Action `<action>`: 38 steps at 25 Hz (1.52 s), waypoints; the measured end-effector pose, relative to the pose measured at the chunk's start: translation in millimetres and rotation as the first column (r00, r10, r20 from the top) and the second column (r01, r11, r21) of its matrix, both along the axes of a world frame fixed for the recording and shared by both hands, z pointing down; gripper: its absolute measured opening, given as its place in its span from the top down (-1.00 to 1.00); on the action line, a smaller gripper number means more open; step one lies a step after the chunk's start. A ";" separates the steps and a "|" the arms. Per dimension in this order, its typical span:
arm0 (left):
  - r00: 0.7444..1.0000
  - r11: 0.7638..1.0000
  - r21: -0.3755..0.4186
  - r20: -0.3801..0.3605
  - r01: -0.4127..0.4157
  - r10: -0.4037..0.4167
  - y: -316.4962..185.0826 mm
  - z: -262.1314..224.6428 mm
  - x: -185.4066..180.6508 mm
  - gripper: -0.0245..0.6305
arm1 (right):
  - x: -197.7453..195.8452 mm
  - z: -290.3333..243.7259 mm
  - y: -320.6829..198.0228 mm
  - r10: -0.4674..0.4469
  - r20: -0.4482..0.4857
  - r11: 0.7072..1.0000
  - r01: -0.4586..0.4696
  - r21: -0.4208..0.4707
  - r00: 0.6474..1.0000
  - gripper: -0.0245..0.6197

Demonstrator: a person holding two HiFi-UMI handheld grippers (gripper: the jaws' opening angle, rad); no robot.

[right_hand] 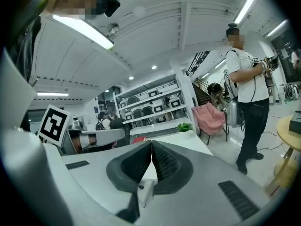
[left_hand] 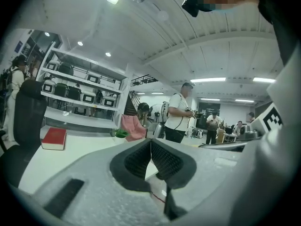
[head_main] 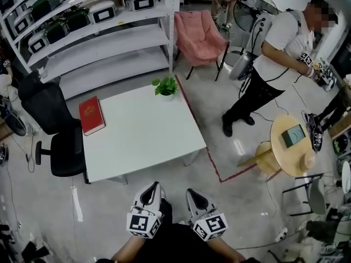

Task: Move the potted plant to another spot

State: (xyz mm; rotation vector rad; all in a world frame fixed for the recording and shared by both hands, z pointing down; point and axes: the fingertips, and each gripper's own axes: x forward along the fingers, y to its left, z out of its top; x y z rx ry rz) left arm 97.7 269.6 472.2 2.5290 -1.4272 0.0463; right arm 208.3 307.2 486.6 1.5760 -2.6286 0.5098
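A small green potted plant [head_main: 165,87] in a white pot stands near the far right corner of the white table [head_main: 142,141]; it also shows small in the left gripper view [left_hand: 121,133] and the right gripper view [right_hand: 184,127]. My left gripper [head_main: 154,186] and right gripper [head_main: 191,192] are held close to my body, below the table's near edge and far from the plant. Both have their jaws pressed together with nothing between them, as the left gripper view [left_hand: 150,141] and right gripper view [right_hand: 151,143] show.
A red book [head_main: 91,114] lies on the table's left side. A black office chair [head_main: 53,127] stands left of the table, white shelving [head_main: 93,32] behind it, a pink chair [head_main: 199,36] at the back. A person [head_main: 274,59] stands right, near a round wooden table [head_main: 296,152].
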 end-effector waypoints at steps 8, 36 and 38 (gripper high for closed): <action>1.000 1.000 -0.009 -0.007 -0.014 0.014 -102.0 -4.9 -44.3 0.87 | -42.8 -5.5 -103.0 0.022 -0.011 1.000 -0.022 -0.018 1.000 0.88; 0.991 0.992 -0.053 -0.054 0.117 -0.120 -295.2 -1.9 -99.0 0.87 | -84.0 -5.2 -356.9 -0.068 -0.041 0.996 0.065 -0.053 0.997 0.88; 0.991 0.991 -0.051 -0.047 0.126 -0.129 -313.8 -4.1 -93.8 0.87 | -79.6 -2.4 -378.2 -0.083 -0.061 0.995 0.079 -0.057 0.995 0.88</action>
